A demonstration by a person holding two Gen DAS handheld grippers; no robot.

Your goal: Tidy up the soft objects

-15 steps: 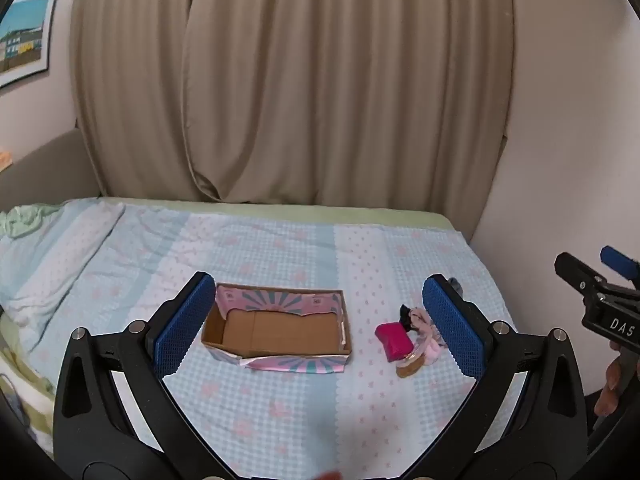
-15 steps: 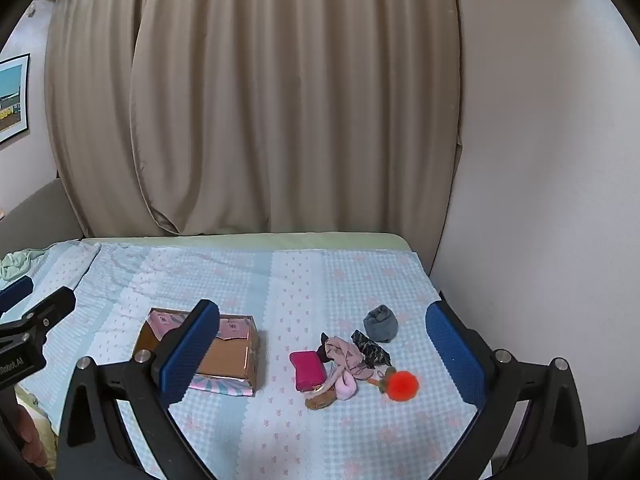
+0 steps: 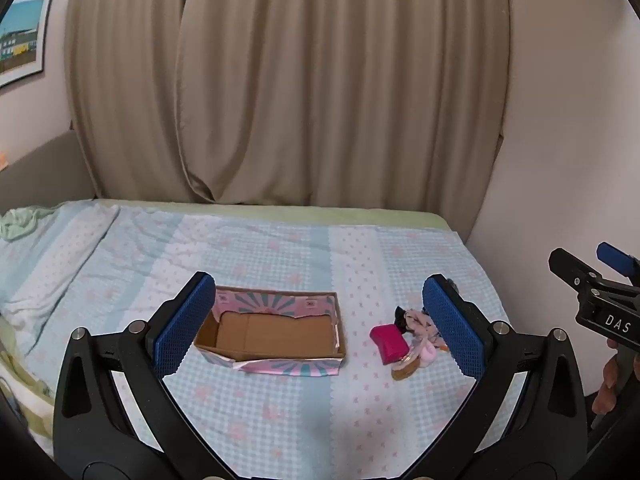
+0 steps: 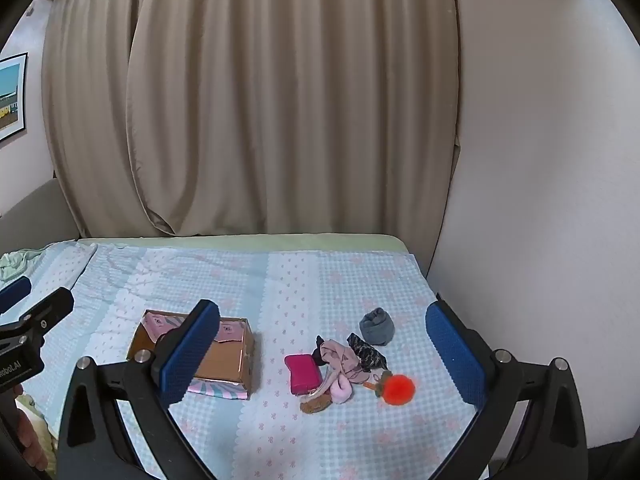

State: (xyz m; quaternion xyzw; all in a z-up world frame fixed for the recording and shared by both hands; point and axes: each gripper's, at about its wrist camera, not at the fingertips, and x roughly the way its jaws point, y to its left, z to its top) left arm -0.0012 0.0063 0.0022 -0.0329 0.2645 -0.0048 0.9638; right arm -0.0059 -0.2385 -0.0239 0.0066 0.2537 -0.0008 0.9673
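1. over at the far left of the bed (image 4: 304,280), my left gripper (image 3: 320,332) hangs above the sheet, jaws spread wide with nothing between them.
2. just right of it sits the cardboard box (image 3: 276,336), open top up and bare inside, its long axis running left to right across the bed.
3. next comes the pile of soft things (image 4: 344,364), well apart from the box: a pink pouch (image 4: 304,374), a pale pink sock (image 4: 340,360), a dark patterned cloth (image 4: 366,352), a brown piece (image 4: 316,404), a grey rolled sock (image 4: 376,326) and an orange pom-pom (image 4: 398,388).
4. i judge all of it light, limp and easy to squash; a pinch through the bulk of each piece should hold, though tangled neighbours may drag along.
5. the pouch looks the firmest; its long axis runs roughly toward and away from me, so i would close across its short sides.
6. furthest right, my right gripper (image 4: 324,368) hovers over the pile, jaws fully apart and gripping nothing.
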